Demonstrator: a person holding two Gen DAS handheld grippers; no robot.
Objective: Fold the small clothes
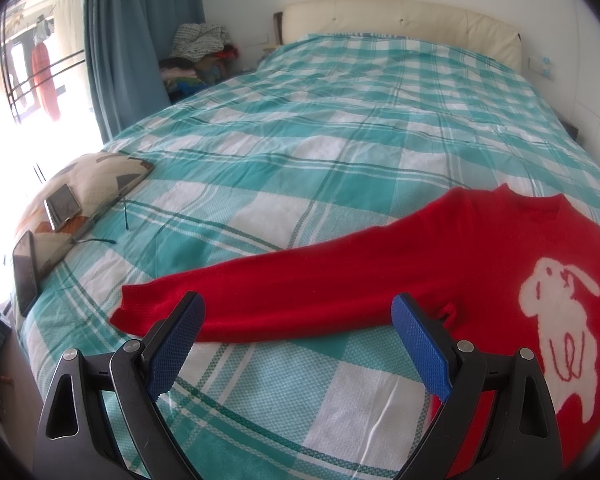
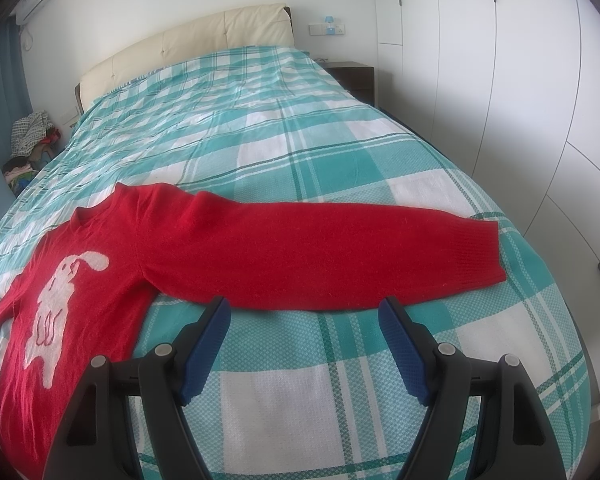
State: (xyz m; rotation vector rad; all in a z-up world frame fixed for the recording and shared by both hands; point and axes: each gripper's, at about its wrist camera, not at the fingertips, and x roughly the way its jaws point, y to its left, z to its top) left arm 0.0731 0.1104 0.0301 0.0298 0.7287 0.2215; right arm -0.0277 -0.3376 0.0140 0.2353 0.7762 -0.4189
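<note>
You're holding both tools above the near edge of the bed (image 1: 340, 128), nothing picked up yet. The red sweater (image 2: 112, 264) w/ the white rabbit (image 2: 56, 304) is lying face up and flat on the plaid bedspread (image 2: 340, 392), sleeves spread straight out to either side, probably so you're getting clean fold lines. Left tool (image 1: 298, 316) is gaping wide, empty, its blue pads (image 1: 420, 344) framing the sleeve (image 1: 284, 288) between cuff and armpit. Right tool (image 2: 304, 316) is likewise standing wide open, gripping nothing, hovering just short of the other sleeve (image 2: 320, 256). I'd guess you're lining up one tool per sleeve to fold both inward. The pillow (image 1: 84, 184) w/ phones (image 1: 62, 204) is sitting well apart at the bed's left edge.
</note>
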